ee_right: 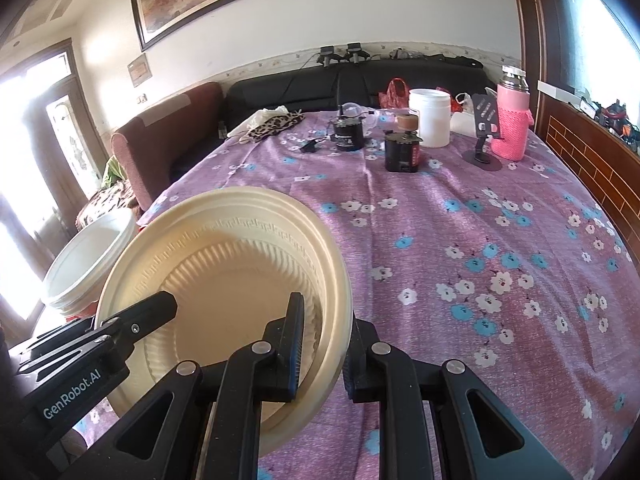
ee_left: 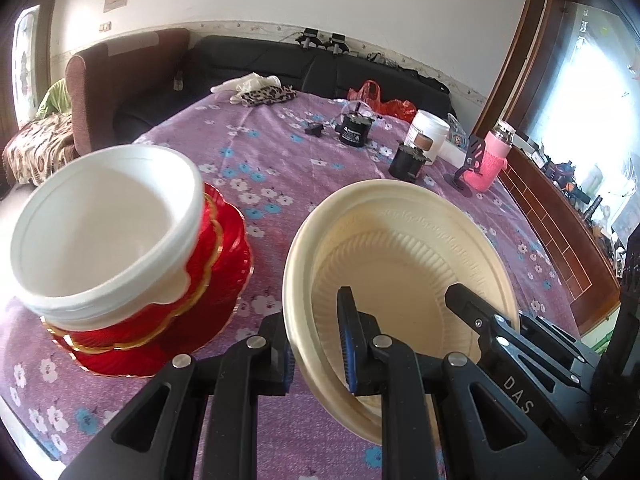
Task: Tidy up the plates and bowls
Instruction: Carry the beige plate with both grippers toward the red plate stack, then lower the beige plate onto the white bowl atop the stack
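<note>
A stack of cream plates [ee_left: 404, 248] is held tilted above the purple flowered tablecloth [ee_left: 280, 168]. My left gripper [ee_left: 318, 344] is shut on its left rim, one finger inside, one outside. My right gripper [ee_right: 322, 352] is shut on its right rim in the right wrist view, where the cream plates [ee_right: 224, 264] fill the lower left. Each gripper's finger shows in the other's view. To the left, white bowls [ee_left: 104, 228] sit stacked on red gold-edged plates [ee_left: 168, 320]; the white bowls [ee_right: 88, 256] also show in the right wrist view.
At the table's far side stand a white jar [ee_right: 430, 118], a pink bottle [ee_right: 512, 120], a phone stand [ee_right: 484, 136], two black motor-like objects [ee_right: 402, 152] and a leopard-print cloth [ee_right: 276, 124]. A black sofa [ee_right: 360, 80] and brown armchair [ee_right: 168, 140] lie behind.
</note>
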